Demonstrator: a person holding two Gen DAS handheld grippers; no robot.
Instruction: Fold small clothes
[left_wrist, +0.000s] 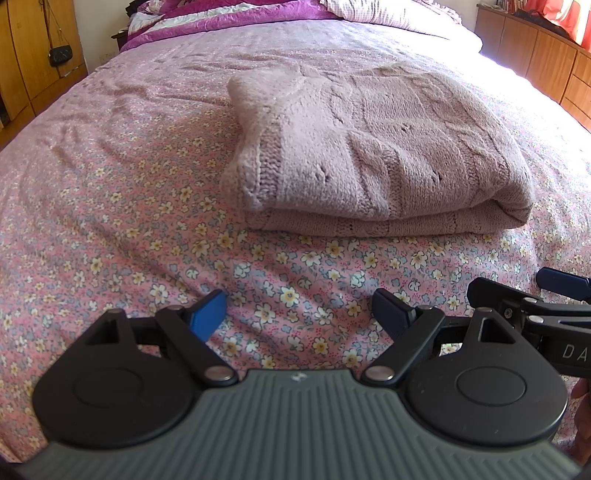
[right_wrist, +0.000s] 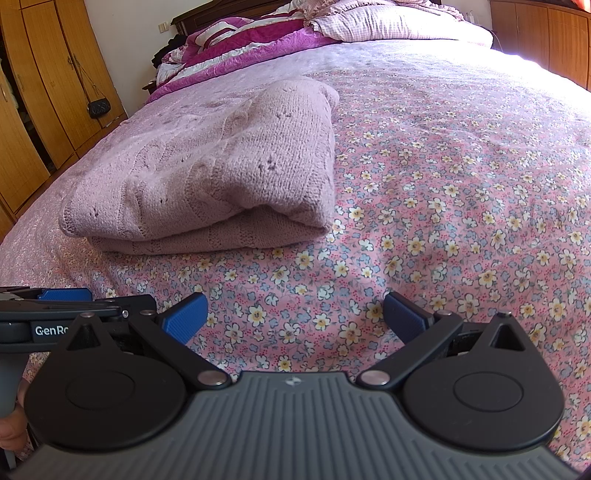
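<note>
sweater (left_wrist: 373, 155) lay folded on bed (left_wrist: 110, 206) | left hand-held gripper (left_wrist: 299, 314), right hand-held gripper (right_wrist: 295, 317) wide, empty | best: press top flat, gently

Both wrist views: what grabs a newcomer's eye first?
The folded mauve knit sweater lies in a neat stack mid-bed on the pink floral bedsheet. In front of it the left gripper and right gripper are both open and empty, side by side above the sheet. Behind it, a magenta quilt is bunched at the head of the bed.
</note>
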